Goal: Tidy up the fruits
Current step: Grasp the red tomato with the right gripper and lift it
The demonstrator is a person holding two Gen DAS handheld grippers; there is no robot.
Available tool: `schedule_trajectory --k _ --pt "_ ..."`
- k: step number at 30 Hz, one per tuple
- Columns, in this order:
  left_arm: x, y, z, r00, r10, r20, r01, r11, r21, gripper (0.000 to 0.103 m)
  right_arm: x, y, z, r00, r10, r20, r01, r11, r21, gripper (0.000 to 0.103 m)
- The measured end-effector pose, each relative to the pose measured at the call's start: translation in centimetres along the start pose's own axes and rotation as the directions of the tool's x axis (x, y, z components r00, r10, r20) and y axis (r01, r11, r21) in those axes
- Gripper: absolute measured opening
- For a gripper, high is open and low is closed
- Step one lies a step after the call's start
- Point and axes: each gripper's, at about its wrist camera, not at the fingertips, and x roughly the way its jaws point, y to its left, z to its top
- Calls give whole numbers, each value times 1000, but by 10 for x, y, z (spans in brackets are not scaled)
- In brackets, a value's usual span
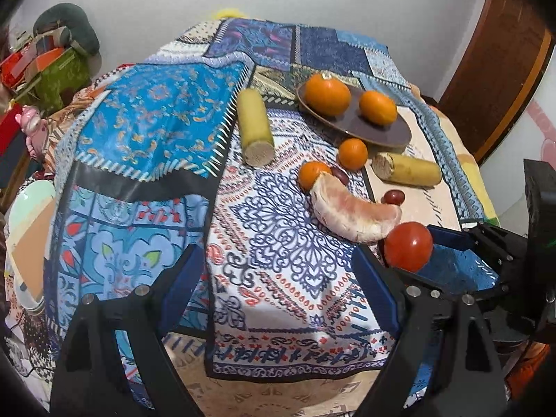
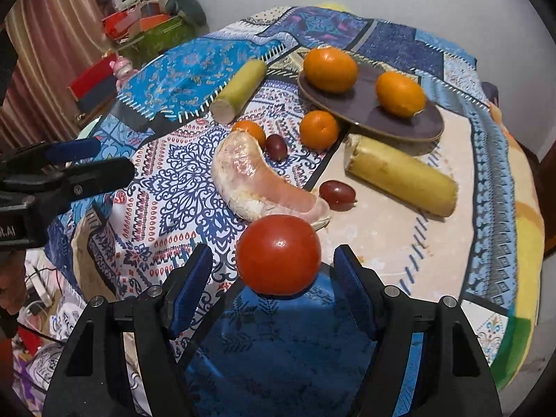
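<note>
R tongs (image 2: 272,279) apart w/ tomato (image 2: 278,253) between pads, not clamped; L tongs (image 1: 274,278) apart, empty; 2 oranges on plate (image 2: 389,118).

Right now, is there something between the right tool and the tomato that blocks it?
Nothing visible does. The right tool is open, and the tomato sits just ahead of its gap on the cloth, not gripped. The pomelo segment lies beyond the tomato, on its far side, so it does not block the approach.
</note>
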Motion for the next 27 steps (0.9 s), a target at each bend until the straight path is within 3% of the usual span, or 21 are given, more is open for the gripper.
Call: schedule_trajectory --k 1,3,6,11,16,22,23,27 --pt "3 -3 0 1000 -3 -8 3 1000 5 87 1 -2 -1 1000 8 -4 -8 1000 3 68" --pt "7 -9 2 1000 -8 -17 8 1000 13 87 2 -5 -1 1000 24 -11 -24 1000 9 48" --pt "14 -20 5 999 -23 -36 23 1000 19 88 -3 -15 -3 998 56 -3 -56 998 36 47" --pt "34 -42 12 996 -31 -86 32 999 21 92 -21 -41 -2 998 13 55 -17 997 72 46" --pt "58 -68 19 992 -7 -130 9 1000 10 94 -46 -76 -5 992 -50 117 34 990 134 46" --pt "86 -85 24 982 -7 -186 -6 998 -67 95 -64 -111 -15 984 -77 163 39 975 220 46" --pt "89 -87 24 981 -6 -191 -9 997 -75 99 -63 -113 -14 983 -78 163 40 973 226 46" --pt "101 -97 27 982 52 -183 -66 995 -73 102 -61 -122 -18 985 -66 162 23 967 252 46"
